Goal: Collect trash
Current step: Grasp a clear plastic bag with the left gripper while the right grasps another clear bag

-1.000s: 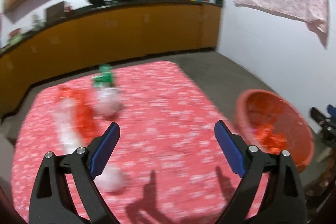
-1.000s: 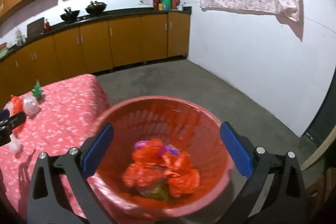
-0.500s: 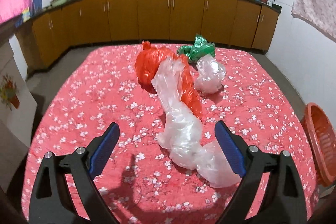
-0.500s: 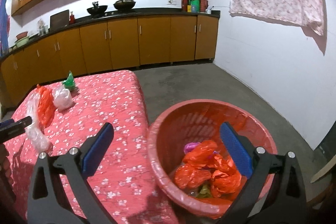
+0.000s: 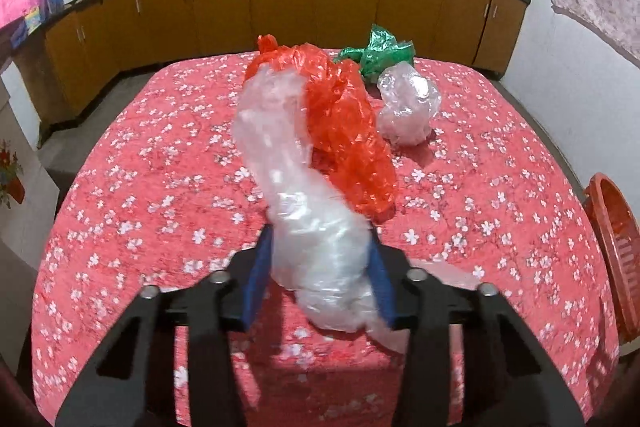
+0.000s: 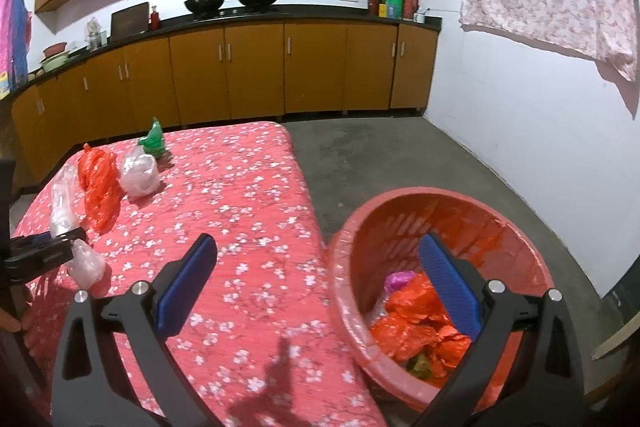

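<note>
The tablecloth [image 5: 160, 163] is coral red with small white blossoms. On it lie a long clear bag [image 5: 296, 187], an orange-red bag [image 5: 344, 131], a green bag [image 5: 380, 53] and a clear, faintly pinkish one [image 5: 408, 107]. The basket [image 6: 404, 211] is red, holding orange scraps [image 6: 416, 331] and something purple [image 6: 398, 281], perhaps plastic. Blue pads [image 6: 188, 283] line black grippers.

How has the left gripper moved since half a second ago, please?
Yes: the left gripper advanced across the table and closed on the long clear bag.
</note>
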Demonstrator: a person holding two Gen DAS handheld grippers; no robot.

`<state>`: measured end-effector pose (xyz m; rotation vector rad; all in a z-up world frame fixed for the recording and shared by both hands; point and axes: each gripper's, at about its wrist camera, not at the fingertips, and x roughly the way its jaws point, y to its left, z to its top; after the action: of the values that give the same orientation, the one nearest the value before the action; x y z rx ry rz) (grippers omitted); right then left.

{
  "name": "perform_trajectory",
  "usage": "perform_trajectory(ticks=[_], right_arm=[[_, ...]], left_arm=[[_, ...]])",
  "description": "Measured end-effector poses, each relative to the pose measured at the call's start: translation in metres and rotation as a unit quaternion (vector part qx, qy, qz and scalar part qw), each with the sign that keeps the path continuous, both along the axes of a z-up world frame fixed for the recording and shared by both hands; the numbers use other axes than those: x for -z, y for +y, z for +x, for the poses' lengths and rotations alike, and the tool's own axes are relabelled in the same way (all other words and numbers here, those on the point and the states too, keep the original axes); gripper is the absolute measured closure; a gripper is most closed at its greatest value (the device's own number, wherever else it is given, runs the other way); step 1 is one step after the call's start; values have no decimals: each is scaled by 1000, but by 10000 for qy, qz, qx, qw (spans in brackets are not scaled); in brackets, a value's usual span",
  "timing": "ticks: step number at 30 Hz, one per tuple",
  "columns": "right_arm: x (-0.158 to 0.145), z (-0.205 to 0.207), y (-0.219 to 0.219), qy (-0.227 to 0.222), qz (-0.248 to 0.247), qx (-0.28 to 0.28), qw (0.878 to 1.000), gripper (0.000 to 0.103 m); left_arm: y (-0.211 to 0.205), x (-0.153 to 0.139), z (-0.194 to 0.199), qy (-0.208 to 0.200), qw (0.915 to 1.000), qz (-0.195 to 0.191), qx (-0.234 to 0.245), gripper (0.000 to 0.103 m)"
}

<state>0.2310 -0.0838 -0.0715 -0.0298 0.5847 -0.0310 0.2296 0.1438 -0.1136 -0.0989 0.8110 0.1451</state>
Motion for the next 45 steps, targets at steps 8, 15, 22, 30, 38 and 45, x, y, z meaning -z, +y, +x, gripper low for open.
perform_trajectory(ticks=[8,15,22,30,38,45], right_arm=[[5,24,46,59,185,-456,9988,4],[15,59,104,177,324,-882,9954,5],[19,113,150,432,691,-1046,9912,14],[28,157,190,598,570,-1129,9902,19],[51,176,204,1091,409,-1195,9860,43],[56,174,192,1311,639,-1290,9809,74]], left_arm=[[53,-7,-13,-83,9991,256,-314,65],[99,0,-9,-3,9967,331,-743,65],[114,3,1,11,9968,122,-794,64],[118,6,6,37,9969,-46,-780,64],[120,6,10,24,9970,-109,-770,64],[115,2,6,-63,9976,-77,-684,64]])
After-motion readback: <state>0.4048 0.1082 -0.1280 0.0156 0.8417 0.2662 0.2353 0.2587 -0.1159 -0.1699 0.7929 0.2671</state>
